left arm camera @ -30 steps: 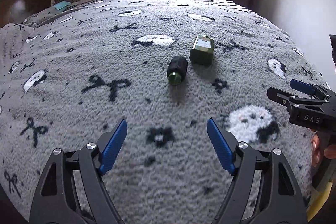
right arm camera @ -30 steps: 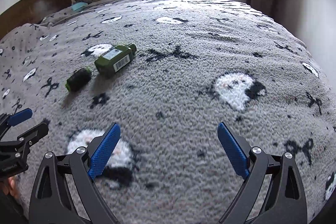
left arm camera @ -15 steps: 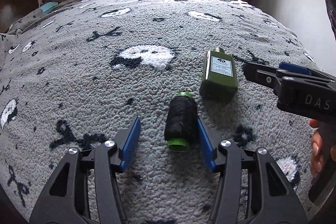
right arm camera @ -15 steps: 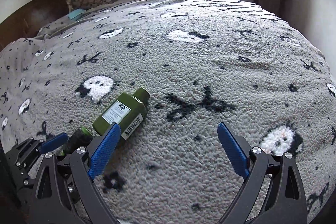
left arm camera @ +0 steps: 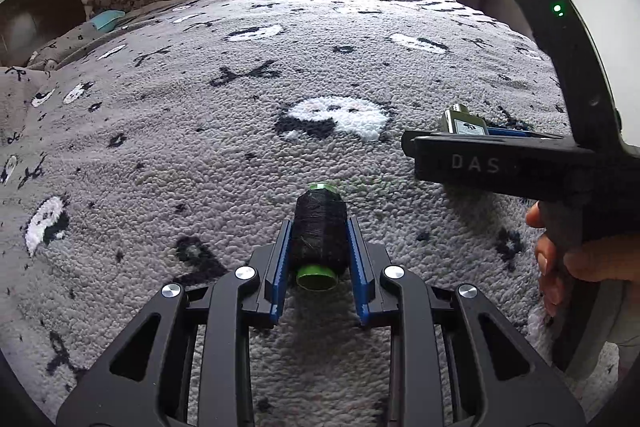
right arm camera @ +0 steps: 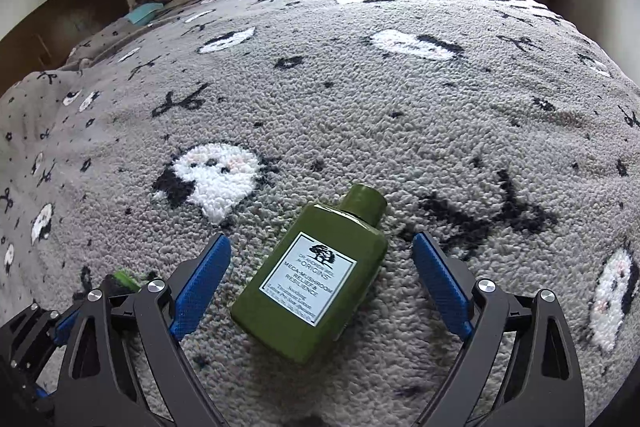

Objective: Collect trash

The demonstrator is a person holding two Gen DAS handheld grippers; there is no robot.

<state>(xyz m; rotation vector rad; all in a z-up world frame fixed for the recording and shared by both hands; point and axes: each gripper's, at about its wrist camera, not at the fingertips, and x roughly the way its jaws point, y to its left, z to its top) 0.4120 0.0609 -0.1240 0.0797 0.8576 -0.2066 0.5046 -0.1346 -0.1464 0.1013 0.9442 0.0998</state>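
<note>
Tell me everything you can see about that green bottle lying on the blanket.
The green bottle is a flat-sided, olive-coloured container with a round cap of the same green and a glossy, plastic-like surface. A white label reads "Origins Mega-Mushroom Relief & Resilience" beneath a small tree logo. It lies on its back, label up, on the fuzzy grey blanket, cap pointing away and slightly right. It sits between the open blue fingers of the right tool, which do not touch it.
</note>
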